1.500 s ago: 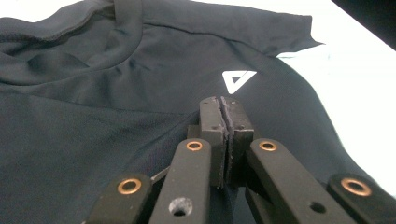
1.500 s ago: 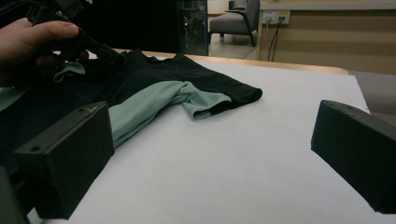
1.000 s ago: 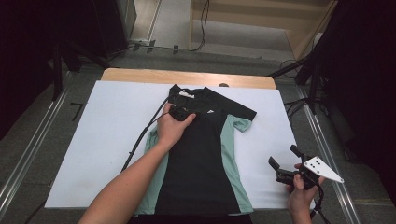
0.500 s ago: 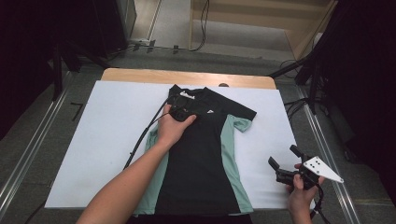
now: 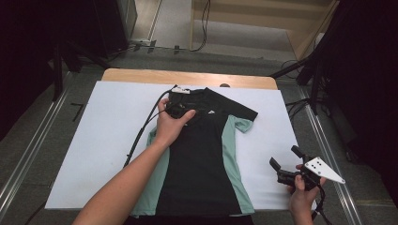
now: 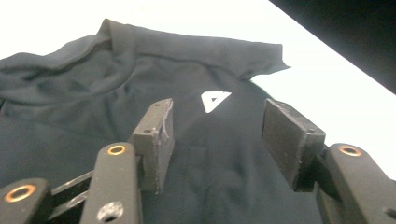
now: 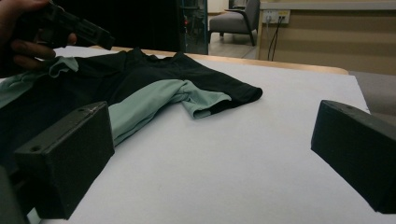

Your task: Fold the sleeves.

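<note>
Shirt (image 5: 199, 159) lies flat along my worktop (image 5: 108, 140), hem nearest me, collar at the far end, long axis running straight away from me; my right tool (image 5: 285, 163) hovers spread beside its hem, gripping nothing; farther off, my left tool (image 5: 187, 110) has just been opening above the chest, cloth between the jaws untouched.
</note>
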`<state>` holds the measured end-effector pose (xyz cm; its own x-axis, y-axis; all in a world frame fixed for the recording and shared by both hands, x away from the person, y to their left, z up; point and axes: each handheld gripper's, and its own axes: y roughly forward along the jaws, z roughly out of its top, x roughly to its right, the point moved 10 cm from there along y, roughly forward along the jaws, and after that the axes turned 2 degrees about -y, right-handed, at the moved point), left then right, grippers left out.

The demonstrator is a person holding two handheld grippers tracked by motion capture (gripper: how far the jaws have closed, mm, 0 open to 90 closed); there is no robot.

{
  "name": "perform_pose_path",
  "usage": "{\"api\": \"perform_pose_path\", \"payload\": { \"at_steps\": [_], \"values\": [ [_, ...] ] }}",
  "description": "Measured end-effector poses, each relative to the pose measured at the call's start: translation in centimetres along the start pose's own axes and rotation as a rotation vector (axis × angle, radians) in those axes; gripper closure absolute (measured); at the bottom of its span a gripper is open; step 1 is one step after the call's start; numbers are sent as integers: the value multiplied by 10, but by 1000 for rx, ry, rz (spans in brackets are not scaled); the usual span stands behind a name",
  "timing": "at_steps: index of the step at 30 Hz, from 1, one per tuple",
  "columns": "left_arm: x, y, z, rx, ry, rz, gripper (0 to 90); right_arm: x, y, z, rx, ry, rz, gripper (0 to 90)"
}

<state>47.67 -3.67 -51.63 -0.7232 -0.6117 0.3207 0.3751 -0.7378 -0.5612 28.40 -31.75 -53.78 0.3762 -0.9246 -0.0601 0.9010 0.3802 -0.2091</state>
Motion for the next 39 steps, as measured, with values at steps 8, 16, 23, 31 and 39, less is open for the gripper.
{"api": "perform_pose_path", "payload": {
  "at_steps": [8,16,23,31,39],
  "values": [
    [7,-15,9,66,36,-36,323,0,0,0,0,-1,1,0],
    [7,-29,11,110,53,-30,173,0,0,0,-1,-3,1,0],
    [7,-44,6,137,85,-15,90,0,0,0,-3,-4,1,0],
    [4,-63,1,177,103,12,50,-1,0,0,-5,-6,2,0],
    [-5,-83,-8,206,101,43,0,-1,1,-1,-5,-12,0,0]
  ]
}}
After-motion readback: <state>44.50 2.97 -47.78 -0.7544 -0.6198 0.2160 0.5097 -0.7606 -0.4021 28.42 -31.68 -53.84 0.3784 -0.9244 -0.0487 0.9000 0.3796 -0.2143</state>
